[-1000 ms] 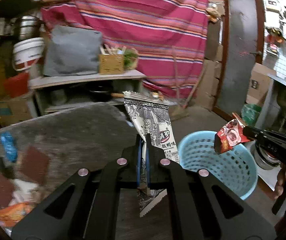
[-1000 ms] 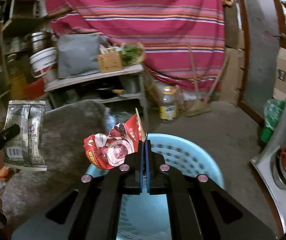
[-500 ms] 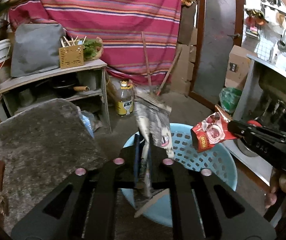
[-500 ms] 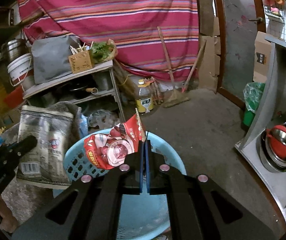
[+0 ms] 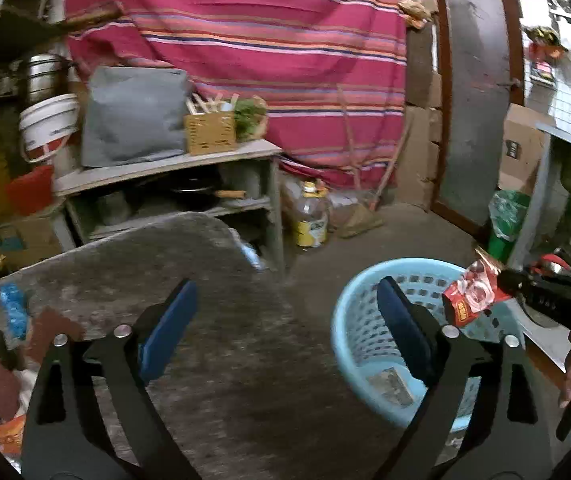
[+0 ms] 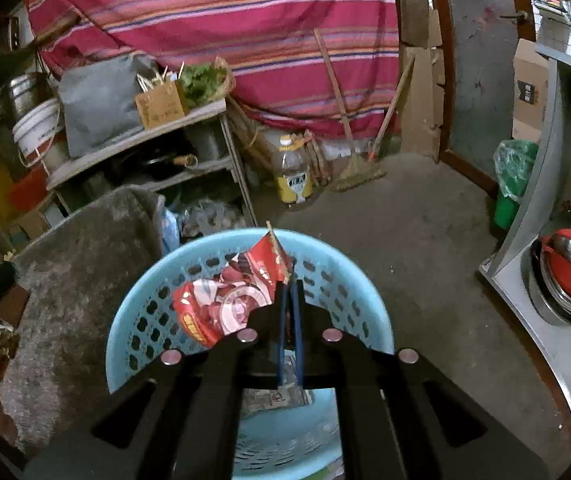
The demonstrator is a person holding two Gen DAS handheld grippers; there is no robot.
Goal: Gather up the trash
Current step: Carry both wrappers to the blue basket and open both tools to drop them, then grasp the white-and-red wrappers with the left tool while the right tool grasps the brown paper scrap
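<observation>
My left gripper [image 5: 285,304] is open and empty above the edge of the grey stone table [image 5: 189,280]. The grey printed snack bag [image 5: 389,386] lies in the bottom of the light blue basket [image 5: 349,336]; it also shows in the right wrist view [image 6: 273,398]. My right gripper [image 6: 290,286] is shut on a crumpled red wrapper [image 6: 225,304] and holds it over the basket [image 6: 145,312]. In the left wrist view that wrapper [image 5: 471,296] hangs over the basket's right rim.
More trash lies on the table's left end: a blue wrapper [image 5: 13,308], an orange wrapper [image 5: 5,434] and brown pieces [image 5: 51,330]. A shelf unit [image 5: 173,168], an oil bottle [image 5: 309,216] and a metal cabinet with bowls [image 6: 565,272] surround the basket.
My left gripper has opened and let go of the grey snack bag, which now lies in the basket. It swung back left towards the table. The right gripper moved further over the basket.
</observation>
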